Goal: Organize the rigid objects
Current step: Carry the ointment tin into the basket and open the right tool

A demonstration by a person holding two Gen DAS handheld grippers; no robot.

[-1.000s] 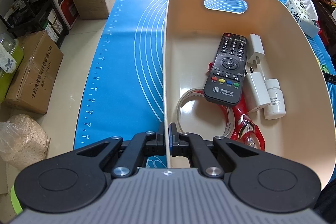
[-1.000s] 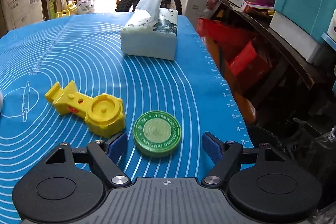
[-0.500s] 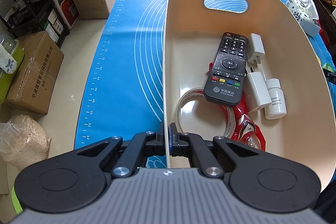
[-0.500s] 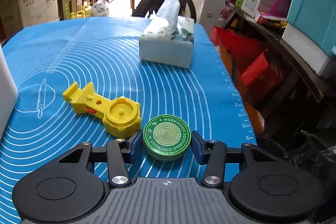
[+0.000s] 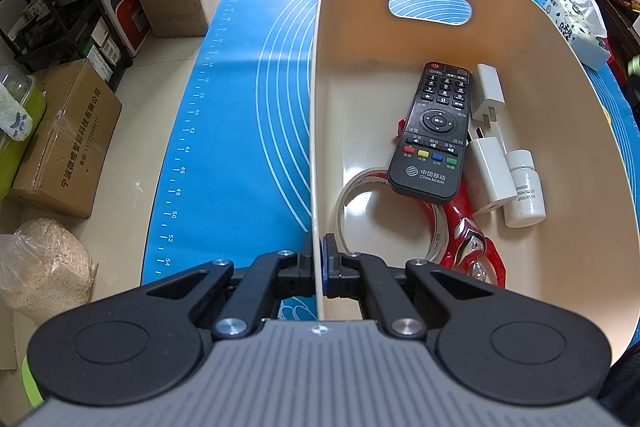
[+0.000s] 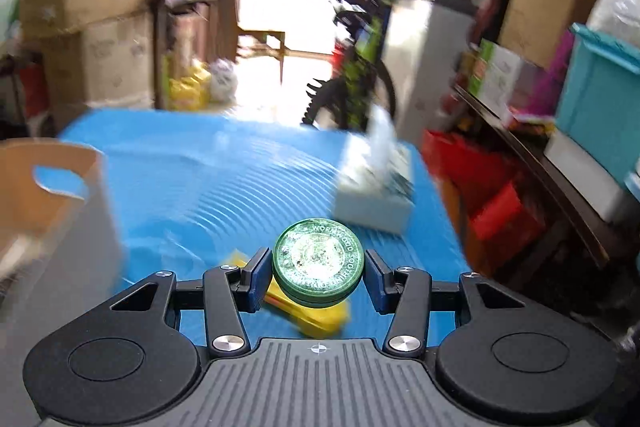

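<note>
Now right gripper [image 6: 318, 277] clamps green tin [image 6: 318, 261]; left gripper [image 5: 319, 261] pinches bin wall [image 5: 313, 147].

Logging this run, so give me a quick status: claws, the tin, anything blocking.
Left claw shut on basket rim. Right claw shut on green ointment tin, lifted above mat. Yellow toy below; path to basket looks open.

Mat [image 5: 240, 131]: blue, white curved lines and ruler marks
Tub [image 5: 592, 131]: cream
Remote [image 5: 434, 131]: black; red, yellow, blue, green buttons
Chargers [image 5: 489, 95]: white
Bottle [image 5: 522, 187]: white
Tin [image 6: 318, 261]: green, pale lettering
Toy [image 6: 320, 317]: yellow
Tissue box [image 6: 374, 195]: white, blurred
</note>
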